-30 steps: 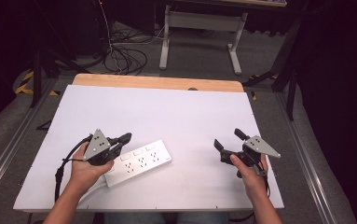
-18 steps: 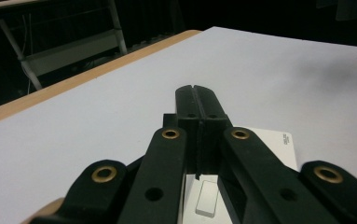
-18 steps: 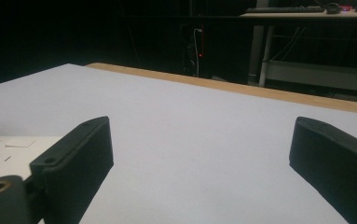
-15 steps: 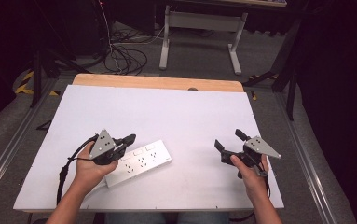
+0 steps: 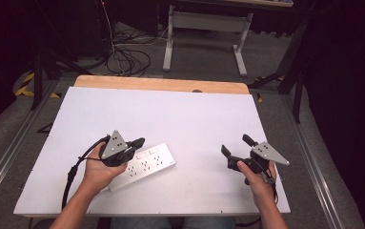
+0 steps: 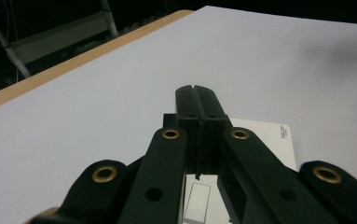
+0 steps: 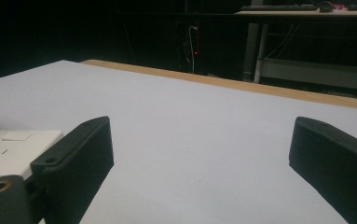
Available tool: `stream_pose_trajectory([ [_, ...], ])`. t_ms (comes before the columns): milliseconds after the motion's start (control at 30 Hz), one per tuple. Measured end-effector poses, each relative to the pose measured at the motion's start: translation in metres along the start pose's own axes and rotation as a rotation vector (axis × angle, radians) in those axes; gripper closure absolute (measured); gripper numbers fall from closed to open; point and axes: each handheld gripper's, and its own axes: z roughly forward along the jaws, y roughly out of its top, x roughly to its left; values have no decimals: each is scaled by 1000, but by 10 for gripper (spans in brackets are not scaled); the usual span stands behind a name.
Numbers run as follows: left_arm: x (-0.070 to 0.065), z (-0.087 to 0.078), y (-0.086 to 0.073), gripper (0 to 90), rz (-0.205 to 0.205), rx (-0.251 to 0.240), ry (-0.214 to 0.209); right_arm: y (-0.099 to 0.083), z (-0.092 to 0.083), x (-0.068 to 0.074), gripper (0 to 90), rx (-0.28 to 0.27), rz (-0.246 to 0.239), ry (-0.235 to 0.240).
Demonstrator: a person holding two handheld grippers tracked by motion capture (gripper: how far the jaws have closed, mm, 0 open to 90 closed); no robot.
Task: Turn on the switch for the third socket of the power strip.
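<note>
The left gripper (image 5: pixel 137 142) sits over the near-left part of the white table (image 5: pixel 194 119), jaws pressed tight together with nothing between them, its tip right above the power strip (image 5: pixel 144 165). That white strip lies flat and slanted, its right end reaching toward the middle of the table. Over on the near right, well apart from the strip, the right gripper (image 5: pixel 235 145) hangs above bare table with its jaws spread wide and nothing in them.
</note>
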Motion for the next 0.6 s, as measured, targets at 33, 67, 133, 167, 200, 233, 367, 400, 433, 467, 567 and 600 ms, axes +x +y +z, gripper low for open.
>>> stream_pose_trajectory([
  [33, -1, 1, 0, 899, -2, 0, -1, 0, 0, 0, 68, 0, -2, -2],
  [67, -1, 2, 1, 899, -4, 4, -7, -1, -1, 0, 68, 1, -1, -1],
  [133, -3, 4, 2, 900, -2, 21, -11, -1, -1, 1, 68, 1, 2, -1],
  [167, -5, 5, 2, 900, -2, 29, -11, -1, -1, 1, 68, 1, 2, 0],
  [200, -7, 6, 2, 900, 0, 35, -11, -1, -1, 1, 68, 2, 0, 1],
  [233, -8, 8, 2, 900, 7, 42, -14, -1, -1, 1, 69, 2, -1, 2],
  [367, -9, 12, 2, 900, 11, 78, -2, -1, 1, 2, 69, 2, -5, 7],
  [400, -10, 13, 2, 900, 4, 88, 0, 0, 1, 2, 69, 2, -6, 8],
  [433, -9, 14, 2, 900, 5, 102, 0, 0, 1, 3, 69, 1, -6, 10],
  [467, -8, 15, 2, 900, 7, 116, 7, 0, 1, 3, 69, -1, -4, 14],
  [567, -9, 20, 2, 900, 0, 151, 2, 1, 2, 4, 70, -1, -11, 18],
  [600, -9, 21, 2, 900, 1, 163, -2, 1, 2, 4, 71, 1, -13, 19],
])
